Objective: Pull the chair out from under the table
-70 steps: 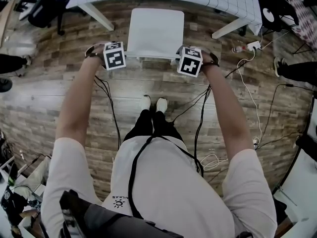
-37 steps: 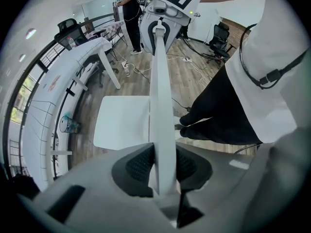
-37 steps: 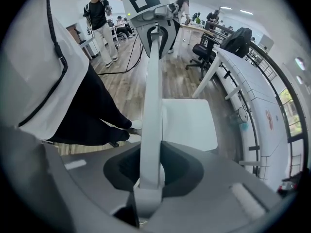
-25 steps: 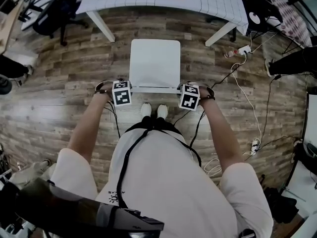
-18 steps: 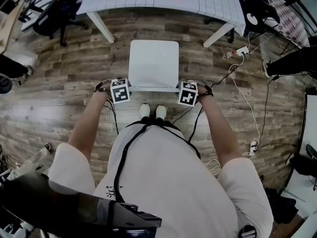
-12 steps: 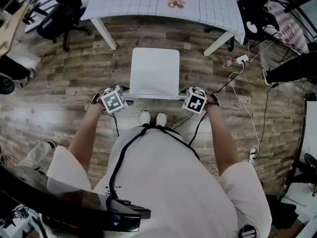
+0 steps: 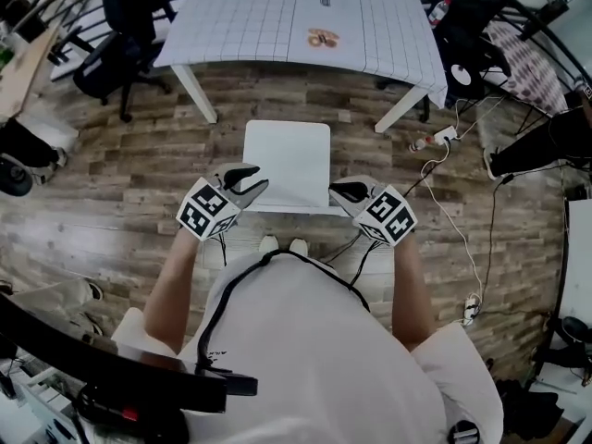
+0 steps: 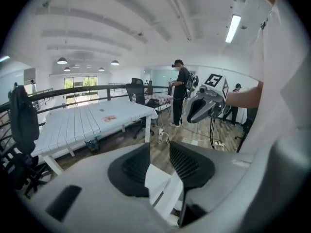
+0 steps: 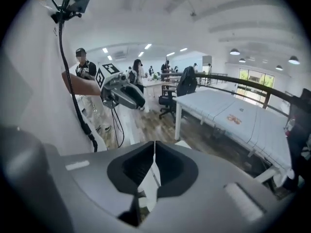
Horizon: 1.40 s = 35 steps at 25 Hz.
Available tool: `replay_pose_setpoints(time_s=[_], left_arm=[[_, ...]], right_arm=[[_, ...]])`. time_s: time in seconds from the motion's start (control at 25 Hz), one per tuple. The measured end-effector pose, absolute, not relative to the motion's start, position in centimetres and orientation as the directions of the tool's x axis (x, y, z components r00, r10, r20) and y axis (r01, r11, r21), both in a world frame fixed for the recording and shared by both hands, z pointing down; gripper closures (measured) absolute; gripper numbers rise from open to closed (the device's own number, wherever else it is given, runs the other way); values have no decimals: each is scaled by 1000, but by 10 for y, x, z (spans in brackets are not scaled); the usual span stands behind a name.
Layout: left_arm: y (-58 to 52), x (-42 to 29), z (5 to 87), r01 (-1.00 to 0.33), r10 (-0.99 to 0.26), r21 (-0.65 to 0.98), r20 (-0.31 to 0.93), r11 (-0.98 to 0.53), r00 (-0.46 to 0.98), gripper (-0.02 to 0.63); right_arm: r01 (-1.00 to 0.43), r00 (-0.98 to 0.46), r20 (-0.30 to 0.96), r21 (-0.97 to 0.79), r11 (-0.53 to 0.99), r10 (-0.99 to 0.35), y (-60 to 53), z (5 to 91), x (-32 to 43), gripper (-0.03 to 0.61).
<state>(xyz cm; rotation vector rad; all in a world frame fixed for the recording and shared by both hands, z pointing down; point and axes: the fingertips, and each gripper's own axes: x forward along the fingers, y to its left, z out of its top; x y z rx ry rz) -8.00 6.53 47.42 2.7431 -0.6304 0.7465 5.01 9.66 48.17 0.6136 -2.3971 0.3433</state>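
Chair (image 7: pixel 287 160) pulled farther out, standing clear of table (image 7: pixel 231 26)

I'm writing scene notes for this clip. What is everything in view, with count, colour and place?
chair: one, white, on the floor, clear of the table.
table: one, white with grid lines, beyond the chair.
small item: one, orange-brown, on the table; too small to name.
office chair: one, black, left of the table.
power strip: one, white, on the floor right of the chair, with cables.
shoes: two, white, at the chair's near edge.
left gripper: one, grey, over the chair's near left corner; open, jaws just closing, nothing between.
right gripper: one, grey, over the near right corner; shut, just closed, empty.
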Motion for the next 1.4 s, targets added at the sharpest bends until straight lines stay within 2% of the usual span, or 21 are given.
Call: replay_pose_setpoints(time_s=[0.2, 0.36, 0.52, 0.72, 0.92, 1.4], left_arm=[[52, -65, 423, -499, -429, 90, 395, -862, 813, 510], [46, -62, 389, -541, -493, 115, 289, -833, 821, 545], [46, -60, 376, -574, -533, 147, 242, -806, 810, 608], [48, -61, 376, -662, -635, 197, 188, -723, 749, 609], [53, -59, 390, -721, -689, 171, 215, -671, 692, 609], [57, -70, 391, -741, -707, 139, 224, -658, 670, 609]], right_arm=[[-591, -730, 466, -61, 804, -501, 79, 420, 56, 566], [-648, -743, 304, -105, 755, -596, 72, 379, 62, 572], [-679, -734, 189, -164, 716, -653, 73, 355, 61, 572], [-675, -719, 62, -297, 675, -692, 76, 344, 54, 572], [-703, -690, 69, -302, 644, -720, 78, 353, 49, 572], [-733, -670, 112, -259, 629, -734, 85, 361, 51, 574]])
